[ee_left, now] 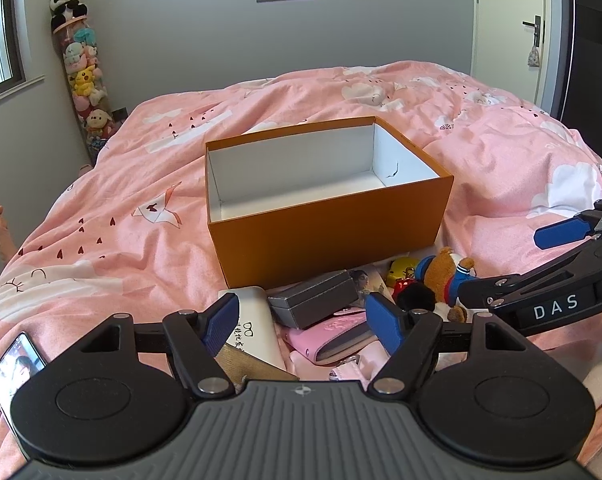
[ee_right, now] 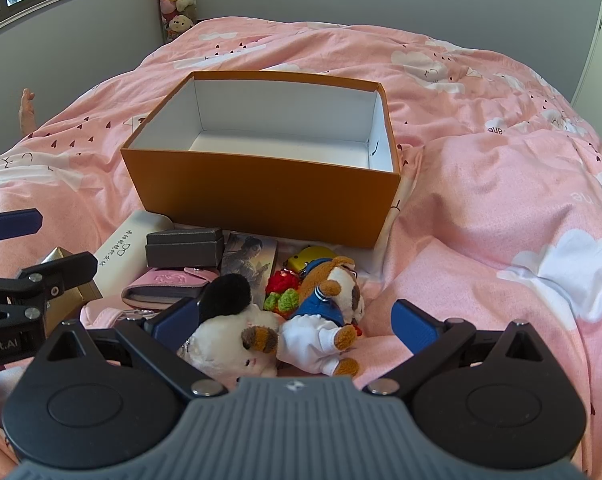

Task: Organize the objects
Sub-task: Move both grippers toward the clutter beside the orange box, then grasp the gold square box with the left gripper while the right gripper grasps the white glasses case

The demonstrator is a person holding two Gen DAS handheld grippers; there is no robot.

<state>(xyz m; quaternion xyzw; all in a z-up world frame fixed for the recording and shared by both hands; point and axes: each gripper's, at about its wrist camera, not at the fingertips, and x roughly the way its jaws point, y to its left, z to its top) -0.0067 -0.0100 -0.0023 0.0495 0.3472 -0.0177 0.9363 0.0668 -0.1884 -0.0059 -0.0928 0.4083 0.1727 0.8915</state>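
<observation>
Pink bedspread (ee_right: 481, 200) holds orange box (ee_right: 261, 196); both grippers' jaws gape, seemingly empty.

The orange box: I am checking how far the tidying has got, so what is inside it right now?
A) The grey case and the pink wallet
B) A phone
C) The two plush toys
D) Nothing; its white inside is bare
D: the orange box shows only its bare white floor and walls in both views, while the grey case, pink wallet and plush toys lie on the bedspread in front of it.
</observation>
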